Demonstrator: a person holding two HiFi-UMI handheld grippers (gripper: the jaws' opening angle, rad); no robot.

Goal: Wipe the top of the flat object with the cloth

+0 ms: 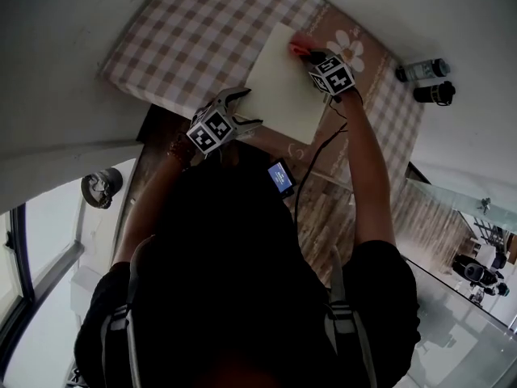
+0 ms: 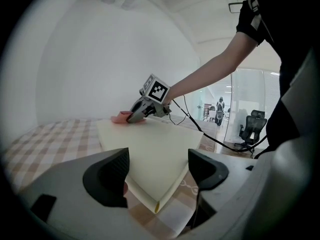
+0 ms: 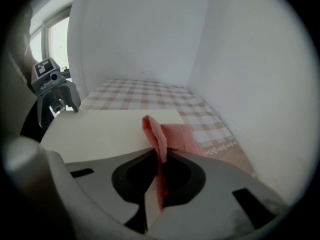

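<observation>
**Right gripper pinches cloth at far corner of board; left gripper open at near corner**

Checked tablecloth (image 1: 186, 47) covers the table under the board. The flat cream board (image 1: 283, 87) lies flat on it, its top bare apart from the cloth at its far corner.

Left gripper (image 1: 246, 109) sits at the board's near corner. Its jaws are spread wide, with that corner (image 2: 155, 204) between them. I cannot tell whether either pad touches the board.

Right gripper (image 1: 309, 55) is at the board's far right corner, opposite the left one. Its jaws are pressed together on the pink cloth (image 3: 172, 134), and a fold stands up between them. The rest of the cloth trails forward onto the board top and over its far edge. In the left gripper view, the right gripper (image 2: 131, 118) is low on the board with the cloth (image 2: 120, 118) under its tip.

Two dark bottles (image 1: 422, 69) lie off the board's right side, well apart from it. A small blue-screened device (image 1: 281, 178) shows below the board's near edge.
</observation>
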